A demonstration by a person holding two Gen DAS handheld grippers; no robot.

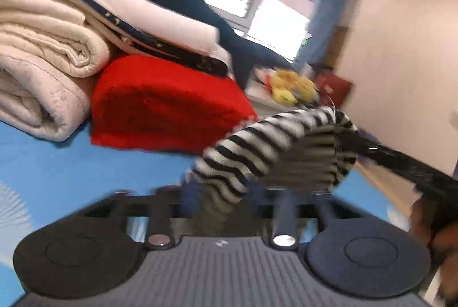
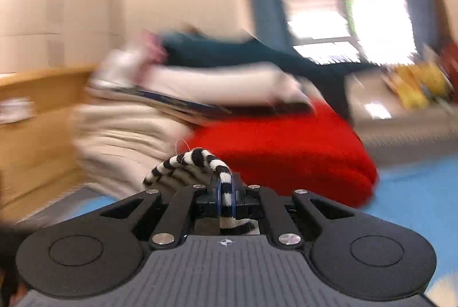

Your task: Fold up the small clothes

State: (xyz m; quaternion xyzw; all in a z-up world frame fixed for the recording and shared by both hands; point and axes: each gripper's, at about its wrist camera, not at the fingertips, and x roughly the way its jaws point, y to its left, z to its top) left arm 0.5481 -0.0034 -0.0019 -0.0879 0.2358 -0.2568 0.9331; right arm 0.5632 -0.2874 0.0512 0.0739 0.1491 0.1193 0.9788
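Above the blue mat [image 1: 57, 163], two tools [image 1: 217, 209] [image 2: 226, 192] each clench one striped garment [image 1: 272, 146].

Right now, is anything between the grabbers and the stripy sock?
No. The right gripper is shut on the striped sock, and the sock runs into the left gripper too, though blur hides whether its fingers pinch it.

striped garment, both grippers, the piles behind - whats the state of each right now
striped garment: lifted off the blue surface, bunched, held at both ends
right gripper: shut on the striped garment
left gripper: blurred, striped cloth runs between its fingers, appears shut on it
red cloth: folded, lying on the blue surface
cream blanket: folded, stacked beside the red cloth
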